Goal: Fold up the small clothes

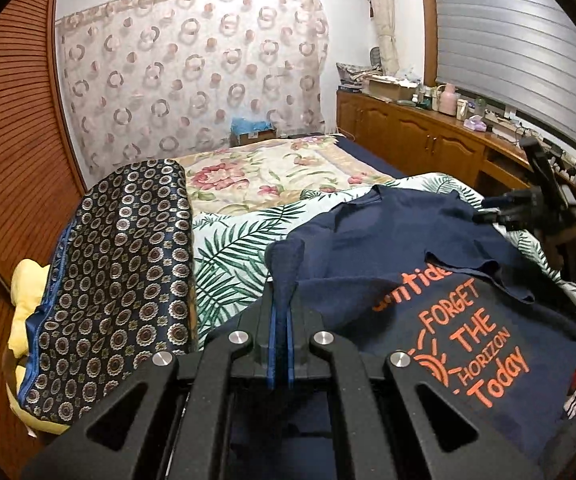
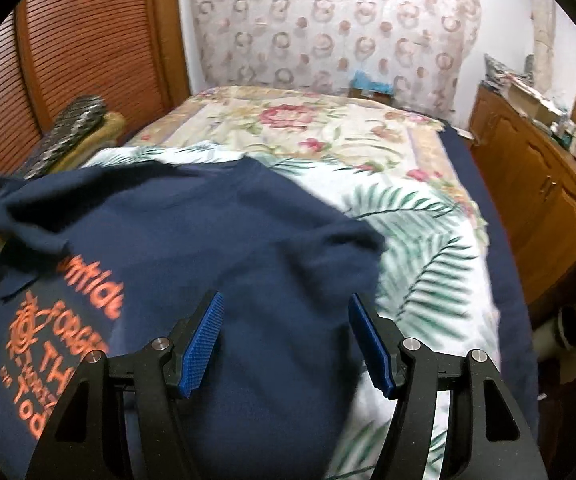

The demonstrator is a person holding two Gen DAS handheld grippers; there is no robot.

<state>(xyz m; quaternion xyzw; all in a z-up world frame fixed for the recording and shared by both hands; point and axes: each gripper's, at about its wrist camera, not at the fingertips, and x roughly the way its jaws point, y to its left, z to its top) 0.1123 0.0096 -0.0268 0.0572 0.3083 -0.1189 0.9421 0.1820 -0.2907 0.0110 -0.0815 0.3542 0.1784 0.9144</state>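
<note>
Left gripper pinches the navy shirt tight, right gripper gapes empty above it, apparently untouching, so any tug could drag the fold crooked.

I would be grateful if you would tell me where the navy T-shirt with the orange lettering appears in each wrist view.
Left wrist view: the navy T-shirt fills the lower right, a fold pinched in the left gripper.
Right wrist view: it spans the left and centre, under the open right gripper.
Shared landmark: the palm-leaf sheet under the shirt.
</note>
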